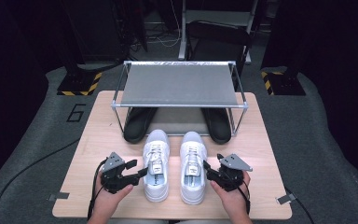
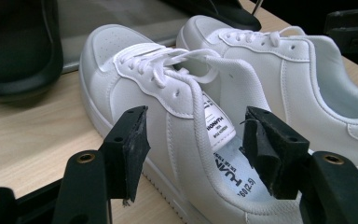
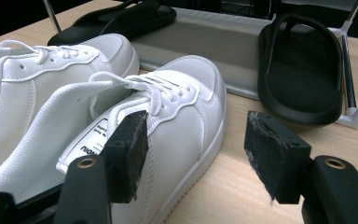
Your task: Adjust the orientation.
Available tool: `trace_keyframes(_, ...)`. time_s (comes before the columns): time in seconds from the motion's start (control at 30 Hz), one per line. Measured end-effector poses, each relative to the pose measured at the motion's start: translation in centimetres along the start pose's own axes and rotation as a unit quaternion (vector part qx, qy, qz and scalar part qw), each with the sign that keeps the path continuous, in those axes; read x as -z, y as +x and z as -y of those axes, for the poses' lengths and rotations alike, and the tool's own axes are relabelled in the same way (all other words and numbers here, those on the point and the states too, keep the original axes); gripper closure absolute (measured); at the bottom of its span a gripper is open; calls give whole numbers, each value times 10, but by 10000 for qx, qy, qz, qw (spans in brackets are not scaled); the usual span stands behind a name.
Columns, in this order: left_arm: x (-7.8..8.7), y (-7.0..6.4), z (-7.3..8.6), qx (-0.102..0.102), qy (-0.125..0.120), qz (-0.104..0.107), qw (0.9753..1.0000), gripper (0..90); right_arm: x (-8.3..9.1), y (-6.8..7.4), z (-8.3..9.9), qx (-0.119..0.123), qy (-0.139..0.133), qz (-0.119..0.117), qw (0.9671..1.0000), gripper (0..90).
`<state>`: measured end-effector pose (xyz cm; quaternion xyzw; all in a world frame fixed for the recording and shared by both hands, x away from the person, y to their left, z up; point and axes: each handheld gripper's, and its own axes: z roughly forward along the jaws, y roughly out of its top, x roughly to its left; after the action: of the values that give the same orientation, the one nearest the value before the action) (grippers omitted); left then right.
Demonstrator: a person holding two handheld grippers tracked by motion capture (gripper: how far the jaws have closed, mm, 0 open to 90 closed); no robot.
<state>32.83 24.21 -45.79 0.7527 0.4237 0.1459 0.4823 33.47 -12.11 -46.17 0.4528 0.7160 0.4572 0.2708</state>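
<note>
White leather sneakers, left shoe [image 1: 156, 165] and right shoe [image 1: 192, 167], side by side near me | light, stiff soles, soft collars | left gripper [image 1: 139, 169] open astride its outer wall | right gripper [image 1: 208, 170] open likewise | I'd pinch the collars.

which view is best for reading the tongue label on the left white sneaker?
Left gripper view: the tongue label on the left white sneaker sits close between the open jaws of the left gripper, its print sharp. High view shows that sneaker whole, label too small to read. Right gripper view shows its side.
</note>
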Motion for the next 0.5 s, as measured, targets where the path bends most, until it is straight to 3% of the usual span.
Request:
trace_keyframes(0.2,-10,-1,0,-16,125,-136,9998,451,0,0,4,38,16,19,10000,412)
trace_keyframes(0.3,-19,0,1,-44,267,-313,9991,489,0,-1,7,90,37,21,10000,421)
trace_keyframes(0.5,-26,0,2,30,330,-307,9990,544,0,-3,14,55,67,56,9999,427)
